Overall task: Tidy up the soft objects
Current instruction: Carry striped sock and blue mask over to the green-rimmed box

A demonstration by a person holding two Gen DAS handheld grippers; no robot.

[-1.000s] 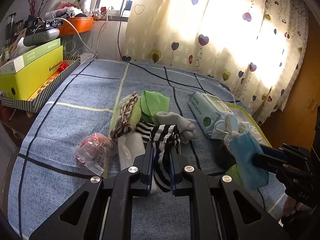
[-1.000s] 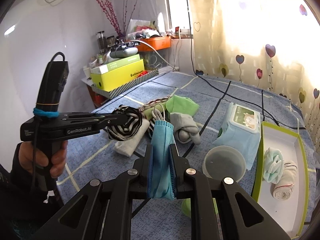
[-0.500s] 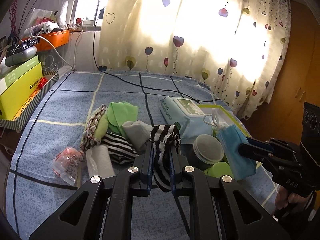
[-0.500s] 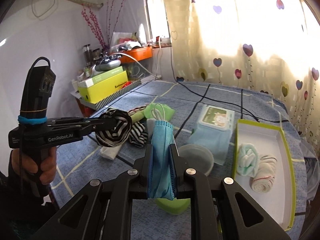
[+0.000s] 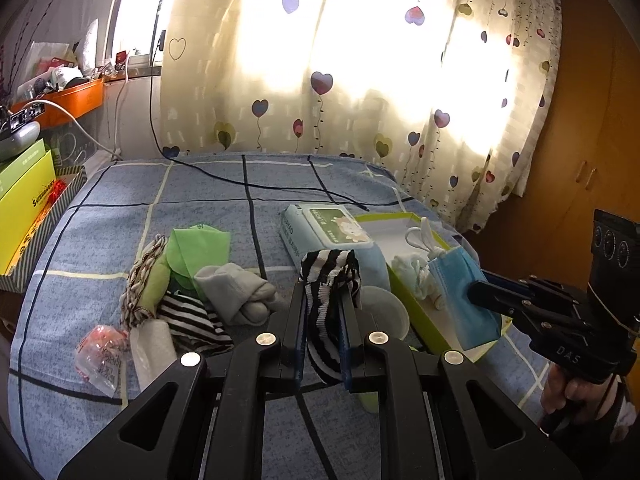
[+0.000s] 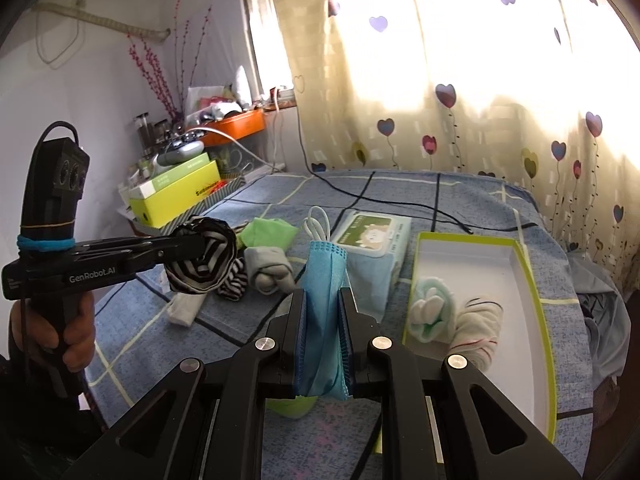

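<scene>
My left gripper [image 5: 323,300] is shut on a black-and-white striped sock [image 5: 326,280] and holds it above the bed; it also shows in the right wrist view [image 6: 202,260]. My right gripper [image 6: 323,300] is shut on a blue face mask [image 6: 322,280], seen in the left wrist view [image 5: 460,284] over the near edge of a green-rimmed white box [image 6: 516,264]. The box holds a mint sock roll [image 6: 432,312] and a white sock roll [image 6: 476,324]. A grey sock [image 5: 236,292], a second striped sock [image 5: 192,320] and green cloth [image 5: 196,248] lie on the bed.
A wet-wipes pack [image 5: 332,236] lies left of the box. A round clear lid [image 5: 384,312] and a green cup [image 6: 292,404] sit near the grippers. A plastic packet [image 5: 100,356] lies at the left. A black cable [image 5: 248,184] crosses the bed. Yellow boxes [image 6: 176,196] stand at the left.
Both grippers have moved right toward the white box, carrying the striped sock and the blue mask. The mask now hangs over the box's near edge.
</scene>
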